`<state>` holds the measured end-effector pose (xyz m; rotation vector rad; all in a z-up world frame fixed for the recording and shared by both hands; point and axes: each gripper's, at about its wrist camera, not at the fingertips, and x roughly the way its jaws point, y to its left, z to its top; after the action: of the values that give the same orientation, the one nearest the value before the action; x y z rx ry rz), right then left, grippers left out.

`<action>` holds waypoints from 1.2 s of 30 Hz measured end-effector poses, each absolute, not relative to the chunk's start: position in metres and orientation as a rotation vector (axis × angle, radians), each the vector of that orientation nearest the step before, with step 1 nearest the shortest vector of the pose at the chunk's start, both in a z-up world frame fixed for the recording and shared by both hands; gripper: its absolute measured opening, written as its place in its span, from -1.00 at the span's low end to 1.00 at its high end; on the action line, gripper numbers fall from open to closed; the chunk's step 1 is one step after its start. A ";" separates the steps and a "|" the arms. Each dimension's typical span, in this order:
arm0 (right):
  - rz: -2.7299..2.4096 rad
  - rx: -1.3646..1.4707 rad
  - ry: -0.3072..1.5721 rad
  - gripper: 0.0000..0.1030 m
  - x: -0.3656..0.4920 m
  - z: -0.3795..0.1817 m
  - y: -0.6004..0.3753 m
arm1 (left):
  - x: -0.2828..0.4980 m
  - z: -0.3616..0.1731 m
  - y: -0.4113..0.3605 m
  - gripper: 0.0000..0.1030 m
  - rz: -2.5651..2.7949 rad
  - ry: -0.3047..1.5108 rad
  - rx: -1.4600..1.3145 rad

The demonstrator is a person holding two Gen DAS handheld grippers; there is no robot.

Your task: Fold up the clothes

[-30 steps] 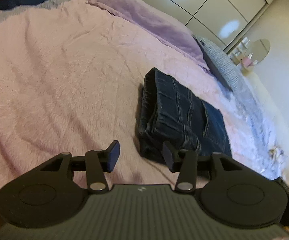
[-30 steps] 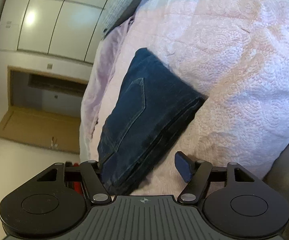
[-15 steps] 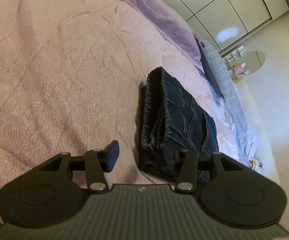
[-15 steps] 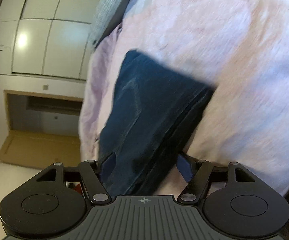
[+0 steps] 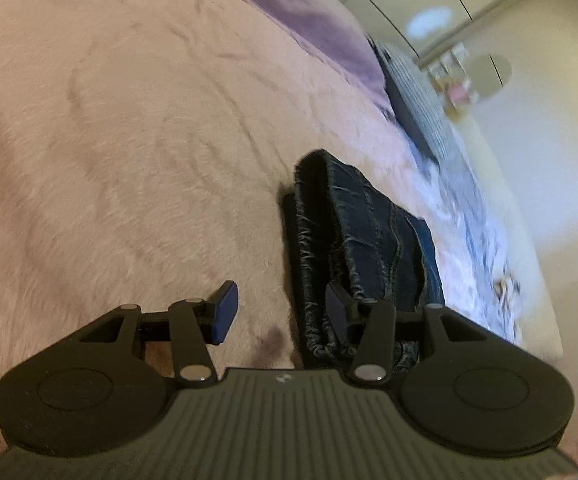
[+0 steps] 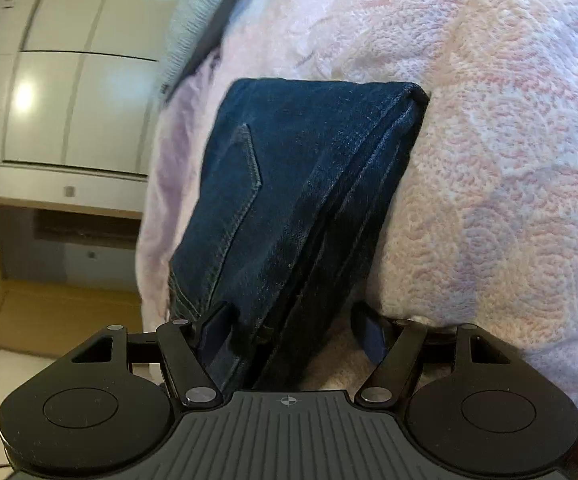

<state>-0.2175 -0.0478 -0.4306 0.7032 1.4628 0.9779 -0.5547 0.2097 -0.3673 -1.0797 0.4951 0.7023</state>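
Now both hand-held grippers, left (image 5: 279,310) and right (image 6: 293,334), spread apart around folded jeans (image 6: 301,184) on blanket (image 6: 509,160).

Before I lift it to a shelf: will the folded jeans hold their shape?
The folded jeans probably sag if gripped at one edge: several loose layers show along the side. Thick denim likely makes them heavyish. The fuzzy pink blanket should resist sliding.
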 end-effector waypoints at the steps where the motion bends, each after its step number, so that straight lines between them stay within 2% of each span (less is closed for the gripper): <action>1: 0.940 0.707 1.502 0.35 -0.215 -0.429 -0.047 | -0.550 -0.361 0.215 -0.20 0.694 0.517 -1.095; 5: 0.769 0.709 1.639 0.36 -0.208 -0.415 -0.046 | -0.527 -0.324 0.232 -0.20 0.650 0.589 -1.188; 8: 0.632 0.727 1.687 0.36 -0.212 -0.391 -0.057 | -0.501 -0.282 0.246 -0.19 0.619 0.703 -1.128; 12: 0.577 0.712 1.643 0.36 -0.217 -0.356 -0.061 | -0.462 -0.240 0.270 -0.17 0.526 0.797 -1.027; 15: 0.554 0.673 1.584 0.36 -0.223 -0.343 -0.058 | -0.435 -0.232 0.292 -0.17 0.436 0.853 -0.979; 23: 0.321 0.878 1.333 0.36 -0.287 -0.331 -0.061 | -0.383 -0.241 0.349 -0.17 0.144 1.037 -0.794; 31: 0.255 0.997 1.179 0.36 -0.327 -0.341 -0.053 | -0.336 -0.279 0.385 -0.15 -0.029 1.134 -0.686; 36: 0.248 1.014 1.160 0.36 -0.320 -0.357 -0.043 | -0.295 -0.313 0.393 0.03 -0.141 1.142 -0.705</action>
<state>-0.3199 -0.0433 -0.3573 1.0137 1.1600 0.2482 -0.2954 0.3928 -0.3135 -0.7046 1.1418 -0.1409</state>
